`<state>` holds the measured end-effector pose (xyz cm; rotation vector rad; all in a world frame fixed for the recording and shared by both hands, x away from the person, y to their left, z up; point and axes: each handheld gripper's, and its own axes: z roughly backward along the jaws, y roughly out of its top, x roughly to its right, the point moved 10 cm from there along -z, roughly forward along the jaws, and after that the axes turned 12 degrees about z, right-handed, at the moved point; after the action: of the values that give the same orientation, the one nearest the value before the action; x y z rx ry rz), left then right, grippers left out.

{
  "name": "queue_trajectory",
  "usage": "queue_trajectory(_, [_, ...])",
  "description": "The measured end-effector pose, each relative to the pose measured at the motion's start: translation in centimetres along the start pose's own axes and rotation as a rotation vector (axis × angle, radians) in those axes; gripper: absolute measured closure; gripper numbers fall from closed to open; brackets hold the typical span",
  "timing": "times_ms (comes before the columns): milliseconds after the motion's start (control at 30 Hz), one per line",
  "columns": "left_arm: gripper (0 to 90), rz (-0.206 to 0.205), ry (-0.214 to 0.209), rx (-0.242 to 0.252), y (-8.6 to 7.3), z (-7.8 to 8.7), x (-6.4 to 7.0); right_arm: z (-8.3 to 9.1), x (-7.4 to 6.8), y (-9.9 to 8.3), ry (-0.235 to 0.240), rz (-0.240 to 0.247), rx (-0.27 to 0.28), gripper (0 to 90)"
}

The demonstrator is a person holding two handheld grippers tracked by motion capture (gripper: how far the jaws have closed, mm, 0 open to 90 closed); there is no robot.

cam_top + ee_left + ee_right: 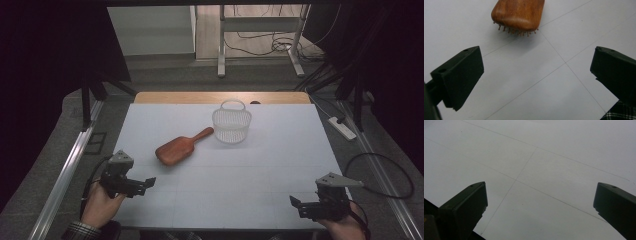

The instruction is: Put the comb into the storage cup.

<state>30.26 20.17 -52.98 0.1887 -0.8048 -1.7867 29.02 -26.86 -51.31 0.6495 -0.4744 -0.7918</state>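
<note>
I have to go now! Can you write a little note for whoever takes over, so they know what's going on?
Left gripper: open, holding nothing, nearest the wooden hairbrush.
Right gripper: open, holding nothing, over bare mat.
The hairbrush lies bristles down mid-mat, its handle pointing at the white wire basket, which looks empty.
Done: nothing picked up yet.
Left: probably grab the brush, maybe for the basket.

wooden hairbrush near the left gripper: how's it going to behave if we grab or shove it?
The hairbrush looks like solid wood, so probably rigid. It lies bristles down, so a push would likely drag or pivot it, not roll it. The smooth rounded back could be slippery in the left gripper; the narrow handle seems the safer grab.
</note>
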Motion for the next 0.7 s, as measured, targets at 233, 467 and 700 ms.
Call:
queue_trajectory(233, [0.0,-0.02,0.006,-0.012,1.1,-0.6,0.3,0.0,0.0,0.0,0.001,0.0,0.0,0.0])
queue_trajectory(467, [0.0,-0.04,-0.004,-0.024,1.9,-1.3,0.6,0.0,0.0,0.0,0.003,0.001,0.0,0.0])
queue_trajectory(700, [0.0,-0.053,-0.016,-0.03,2.7,-1.7,0.7,0.0,0.0,0.0,0.003,0.003,-0.001,0.0])
